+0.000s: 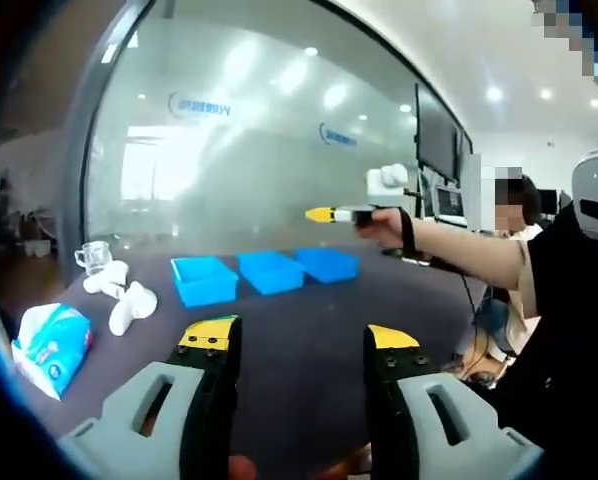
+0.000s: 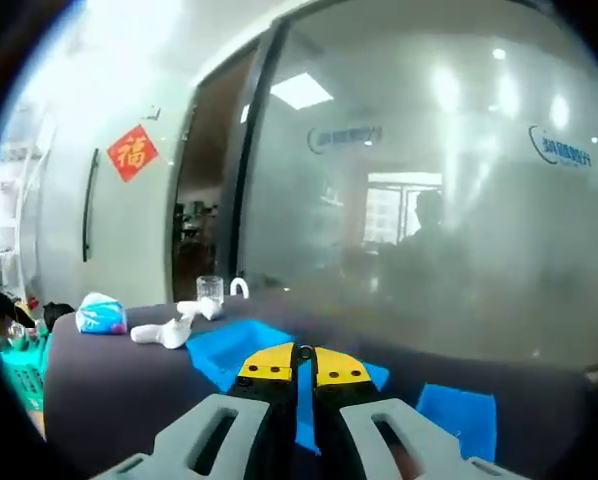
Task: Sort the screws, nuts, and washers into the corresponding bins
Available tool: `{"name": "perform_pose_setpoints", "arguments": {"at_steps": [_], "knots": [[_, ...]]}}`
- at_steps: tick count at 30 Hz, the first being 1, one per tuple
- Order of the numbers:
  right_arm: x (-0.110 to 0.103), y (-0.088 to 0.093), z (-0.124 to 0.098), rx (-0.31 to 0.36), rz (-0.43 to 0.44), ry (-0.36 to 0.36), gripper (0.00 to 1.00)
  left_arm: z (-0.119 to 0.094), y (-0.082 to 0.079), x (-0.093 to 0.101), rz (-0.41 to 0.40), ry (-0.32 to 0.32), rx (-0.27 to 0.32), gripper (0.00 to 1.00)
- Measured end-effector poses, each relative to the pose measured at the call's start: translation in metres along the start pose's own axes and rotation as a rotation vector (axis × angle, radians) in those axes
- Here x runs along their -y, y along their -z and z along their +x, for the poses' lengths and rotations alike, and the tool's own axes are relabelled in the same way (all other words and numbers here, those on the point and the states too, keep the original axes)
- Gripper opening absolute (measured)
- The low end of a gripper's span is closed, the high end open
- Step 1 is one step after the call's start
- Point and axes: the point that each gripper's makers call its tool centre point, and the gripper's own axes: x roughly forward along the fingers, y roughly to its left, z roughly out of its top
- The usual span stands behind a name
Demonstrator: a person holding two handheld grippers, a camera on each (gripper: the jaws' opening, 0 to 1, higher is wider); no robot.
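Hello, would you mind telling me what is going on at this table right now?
A person is sorting small hardware into three blue bins on a dark table, holding a gripper in each hand. The right gripper is raised above the bins with its jaws pinched on something small and round, perhaps a nut or washer. The left gripper waits open and empty nearer the table's front edge. A tissue pack, white gloves and a glass cup sit off to one side.
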Motion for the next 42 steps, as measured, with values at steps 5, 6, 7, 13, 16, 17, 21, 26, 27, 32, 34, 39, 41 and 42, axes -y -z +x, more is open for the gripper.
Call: {"name": "perform_pose_setpoints", "arguments": {"at_steps": [5, 6, 7, 13, 16, 17, 21, 26, 27, 32, 34, 39, 41, 42], "knots": [[0.006, 0.004, 0.030, -0.044, -0.015, 0.008, 0.03, -0.002, -0.002, 0.001, 0.009, -0.001, -0.002, 0.48], [0.008, 0.006, 0.035, -0.057, -0.009, 0.010, 0.03, -0.002, -0.003, 0.001, 0.010, -0.002, -0.002, 0.48], [0.009, 0.007, 0.040, -0.058, 0.000, 0.012, 0.03, -0.003, -0.003, 0.001, 0.011, -0.003, -0.002, 0.48], [0.021, 0.018, 0.064, -0.101, 0.047, 0.033, 0.03, -0.003, -0.004, 0.002, 0.013, -0.010, -0.003, 0.48], [0.022, 0.026, 0.069, -0.125, 0.043, 0.036, 0.03, -0.004, -0.004, 0.003, 0.011, -0.011, -0.001, 0.48], [0.023, 0.026, 0.070, -0.125, 0.043, 0.038, 0.03, -0.005, -0.005, 0.003, 0.010, -0.014, -0.001, 0.48], [0.024, 0.035, 0.072, -0.150, 0.031, 0.033, 0.03, -0.006, -0.005, 0.002, 0.011, -0.019, -0.002, 0.48], [0.018, 0.034, 0.071, -0.142, 0.000, 0.009, 0.19, -0.004, -0.004, 0.004, 0.014, -0.015, -0.009, 0.48], [0.017, 0.033, 0.070, -0.136, -0.002, 0.005, 0.23, -0.004, -0.004, 0.005, 0.013, -0.014, -0.008, 0.48], [0.010, 0.021, 0.060, -0.104, 0.003, -0.017, 0.25, -0.003, -0.005, 0.006, 0.016, -0.010, -0.009, 0.48], [0.006, 0.018, 0.053, -0.091, 0.014, -0.033, 0.27, -0.002, -0.005, 0.007, 0.018, -0.007, -0.011, 0.48], [-0.005, 0.013, 0.021, -0.075, 0.014, -0.073, 0.28, -0.001, -0.004, 0.008, 0.022, 0.002, -0.015, 0.48], [-0.009, 0.012, 0.009, -0.070, 0.018, -0.087, 0.28, 0.000, -0.004, 0.009, 0.016, 0.012, -0.015, 0.48], [-0.010, 0.012, 0.001, -0.067, 0.018, -0.093, 0.28, 0.001, -0.003, 0.010, 0.017, 0.015, -0.016, 0.48]]}}
